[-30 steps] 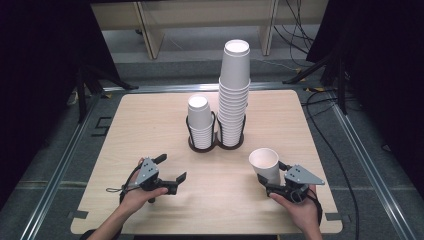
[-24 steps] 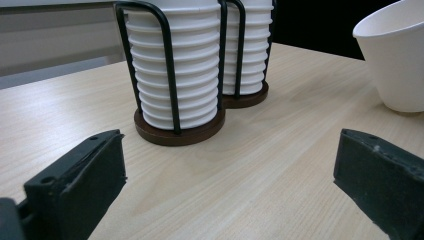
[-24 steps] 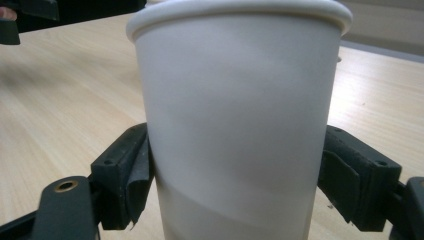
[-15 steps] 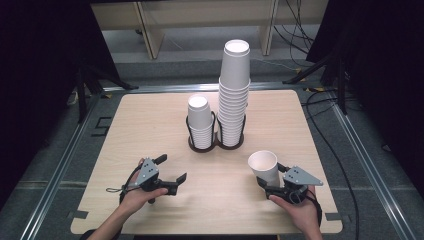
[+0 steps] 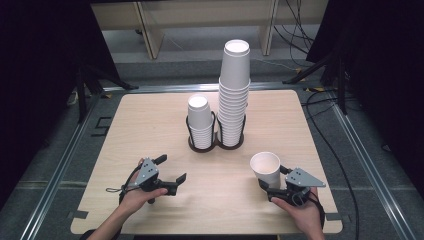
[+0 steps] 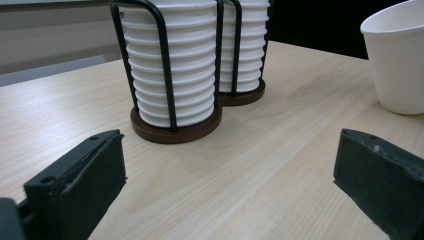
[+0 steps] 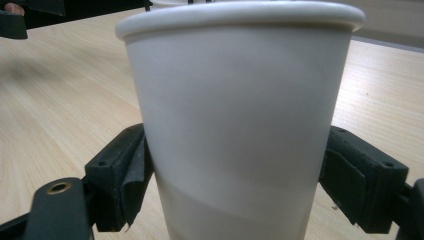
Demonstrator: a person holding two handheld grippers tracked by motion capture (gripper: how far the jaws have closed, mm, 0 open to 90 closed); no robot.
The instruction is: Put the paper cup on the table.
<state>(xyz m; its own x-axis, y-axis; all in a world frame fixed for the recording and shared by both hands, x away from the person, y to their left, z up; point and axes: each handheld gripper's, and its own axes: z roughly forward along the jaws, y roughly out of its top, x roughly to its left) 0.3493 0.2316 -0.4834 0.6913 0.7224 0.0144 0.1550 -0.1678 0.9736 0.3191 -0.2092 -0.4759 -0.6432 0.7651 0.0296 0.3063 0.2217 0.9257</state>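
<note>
At four o'clock on the surface [image 5: 150,120], right gripper [image 5: 274,186], jaws just opening around the upright cup [image 5: 266,169], could tip it if withdrawn crookedly; left gripper [image 5: 170,172] jaws spread, empty.

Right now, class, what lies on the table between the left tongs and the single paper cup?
Nothing: in the high view, bare wood separates the left tongs from the cup. The cup holder stands farther back.

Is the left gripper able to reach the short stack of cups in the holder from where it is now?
Probably yes: the left gripper is open, and only bare table lies before the short stack.
</note>
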